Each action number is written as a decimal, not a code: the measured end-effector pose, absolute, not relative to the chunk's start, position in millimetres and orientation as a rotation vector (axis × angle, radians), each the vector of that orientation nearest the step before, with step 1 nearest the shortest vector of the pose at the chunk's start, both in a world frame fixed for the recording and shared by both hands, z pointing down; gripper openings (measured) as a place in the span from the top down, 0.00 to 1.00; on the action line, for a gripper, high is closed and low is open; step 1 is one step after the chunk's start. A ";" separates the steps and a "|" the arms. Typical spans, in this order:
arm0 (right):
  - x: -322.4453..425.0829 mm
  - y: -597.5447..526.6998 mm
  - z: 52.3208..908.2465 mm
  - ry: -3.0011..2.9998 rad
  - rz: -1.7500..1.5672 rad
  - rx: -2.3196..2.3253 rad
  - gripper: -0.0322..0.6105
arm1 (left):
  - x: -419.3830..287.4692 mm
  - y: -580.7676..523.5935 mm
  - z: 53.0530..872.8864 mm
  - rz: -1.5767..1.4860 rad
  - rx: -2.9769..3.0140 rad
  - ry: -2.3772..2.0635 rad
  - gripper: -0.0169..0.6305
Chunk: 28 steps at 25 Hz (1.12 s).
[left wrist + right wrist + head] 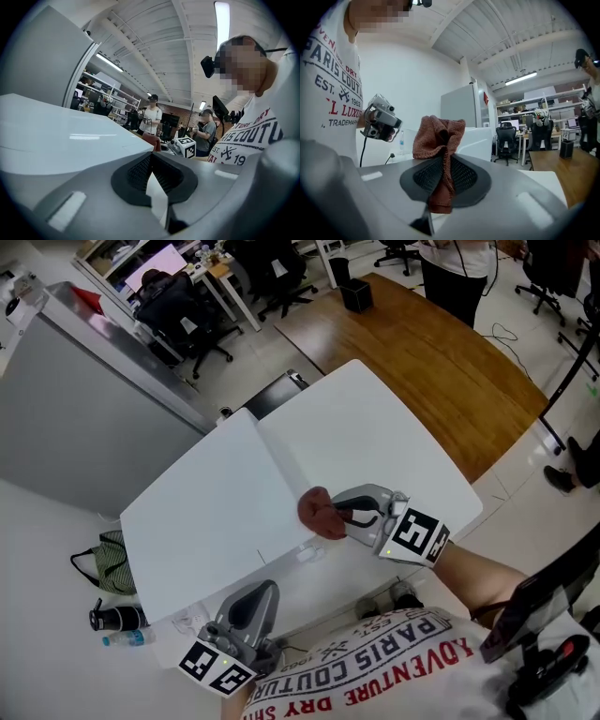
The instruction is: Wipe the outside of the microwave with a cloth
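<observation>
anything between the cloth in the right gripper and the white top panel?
Nothing visible. The cloth, clamped in the jaws of the right gripper, is at the near edge of the white top panel, which looks bare. The left gripper sits off to the side.

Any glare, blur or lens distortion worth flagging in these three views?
Head view: sharp, evenly lit, though the white microwave top looks nearly washed out. Left gripper view: strong fisheye, dark corners, a blown-out ceiling lamp and a light streak reflected on the microwave. Right gripper view: same fisheye bending; the cloth is crisp.
</observation>
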State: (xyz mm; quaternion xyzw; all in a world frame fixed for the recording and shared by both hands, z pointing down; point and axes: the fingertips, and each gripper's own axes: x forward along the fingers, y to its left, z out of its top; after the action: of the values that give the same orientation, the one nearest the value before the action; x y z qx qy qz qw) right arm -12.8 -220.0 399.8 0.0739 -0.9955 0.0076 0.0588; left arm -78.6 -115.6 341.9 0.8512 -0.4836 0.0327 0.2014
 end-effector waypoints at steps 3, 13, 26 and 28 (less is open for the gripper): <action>-22.7 -237.8 401.4 -3.002 0.021 0.239 0.89 | -89.1 -113.5 340.6 0.099 2.364 -1.382 0.97; -65.7 -313.2 397.8 -2.918 -0.112 0.263 0.89 | -116.2 -111.4 335.1 0.045 2.305 -1.455 0.97; -117.4 -404.5 401.2 -2.868 -0.146 0.350 0.90 | -151.0 -70.1 341.0 0.063 2.148 -1.654 0.97; -124.2 -415.5 402.2 -2.863 -0.146 0.369 0.91 | -154.7 -62.7 343.2 0.068 2.125 -1.678 0.97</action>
State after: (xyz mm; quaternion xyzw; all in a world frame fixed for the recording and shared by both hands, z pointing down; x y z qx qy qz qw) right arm -124.2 -415.5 402.2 0.1267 -0.9827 -0.0500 0.1253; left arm -154.7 -62.7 343.2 0.7661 -0.6052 0.0245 0.2150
